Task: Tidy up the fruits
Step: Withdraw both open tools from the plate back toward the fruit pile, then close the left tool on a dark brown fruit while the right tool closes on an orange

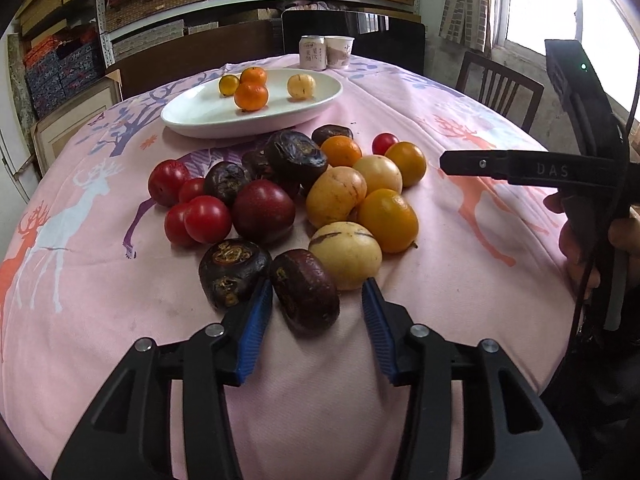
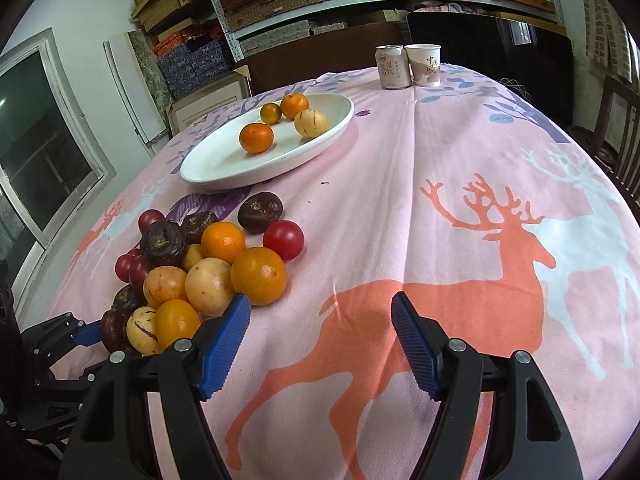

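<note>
A pile of mixed fruits lies on the pink tablecloth: red tomatoes (image 1: pixel 207 219), dark purple fruits, orange and pale yellow ones. My left gripper (image 1: pixel 318 300) is open around the nearest dark purple fruit (image 1: pixel 306 291), with its left pad beside it. A white oval plate (image 1: pixel 200 114) behind the pile holds several small fruits, including an orange one (image 1: pixel 251 96). My right gripper (image 2: pixel 320 312) is open and empty over the cloth, just right of the pile, near an orange fruit (image 2: pixel 259 275). The plate also shows in the right wrist view (image 2: pixel 212 164).
A drink can (image 1: pixel 313 53) and a paper cup (image 1: pixel 340 52) stand at the table's far edge. Chairs stand around the table. Shelves of boxes fill the back wall. My right gripper's body (image 1: pixel 520 168) shows at the right in the left wrist view.
</note>
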`<state>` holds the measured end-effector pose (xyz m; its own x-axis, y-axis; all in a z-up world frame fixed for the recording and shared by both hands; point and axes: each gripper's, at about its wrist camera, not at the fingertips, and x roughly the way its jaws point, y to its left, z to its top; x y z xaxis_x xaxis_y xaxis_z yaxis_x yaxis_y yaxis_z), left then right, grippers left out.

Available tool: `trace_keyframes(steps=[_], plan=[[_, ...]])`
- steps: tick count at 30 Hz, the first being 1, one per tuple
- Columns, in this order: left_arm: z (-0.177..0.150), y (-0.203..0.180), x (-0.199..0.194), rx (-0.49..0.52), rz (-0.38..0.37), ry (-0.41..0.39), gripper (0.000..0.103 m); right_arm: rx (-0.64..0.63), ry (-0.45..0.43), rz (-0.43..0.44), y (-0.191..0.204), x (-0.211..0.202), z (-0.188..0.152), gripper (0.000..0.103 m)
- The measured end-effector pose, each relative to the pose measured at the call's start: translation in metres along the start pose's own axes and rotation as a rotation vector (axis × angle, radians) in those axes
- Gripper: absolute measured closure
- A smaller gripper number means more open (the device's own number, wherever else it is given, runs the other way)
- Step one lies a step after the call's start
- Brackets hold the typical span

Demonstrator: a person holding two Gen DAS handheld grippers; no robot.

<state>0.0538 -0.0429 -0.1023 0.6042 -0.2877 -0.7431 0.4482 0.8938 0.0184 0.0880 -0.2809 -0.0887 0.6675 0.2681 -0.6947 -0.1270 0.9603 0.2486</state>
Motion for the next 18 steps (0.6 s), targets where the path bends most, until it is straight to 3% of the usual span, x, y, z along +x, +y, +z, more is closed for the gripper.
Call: trace_keyframes(steps=[4,8,10,15,18], plan=[[0.001,0.005,0.001,-0.016,-0.028,-0.003,0.055,-0.004,0.004,0.005,0.0,0.001,0.0,0.029],[-0.001,0.017,-0.006,-0.068,-0.062,-0.015,0.07,-0.006,0.005,0.014,0.0,0.001,0.0,0.029],[-0.003,0.022,-0.011,-0.089,-0.07,-0.02,0.07,-0.011,0.002,0.015,0.001,0.0,0.0,0.029],[-0.005,0.024,-0.032,-0.075,-0.037,-0.061,0.07,-0.089,-0.01,0.027,0.014,-0.002,-0.003,0.029],[-0.004,0.021,-0.037,-0.022,0.019,-0.035,0.07,-0.198,-0.004,0.041,0.034,-0.004,-0.009,0.029]])
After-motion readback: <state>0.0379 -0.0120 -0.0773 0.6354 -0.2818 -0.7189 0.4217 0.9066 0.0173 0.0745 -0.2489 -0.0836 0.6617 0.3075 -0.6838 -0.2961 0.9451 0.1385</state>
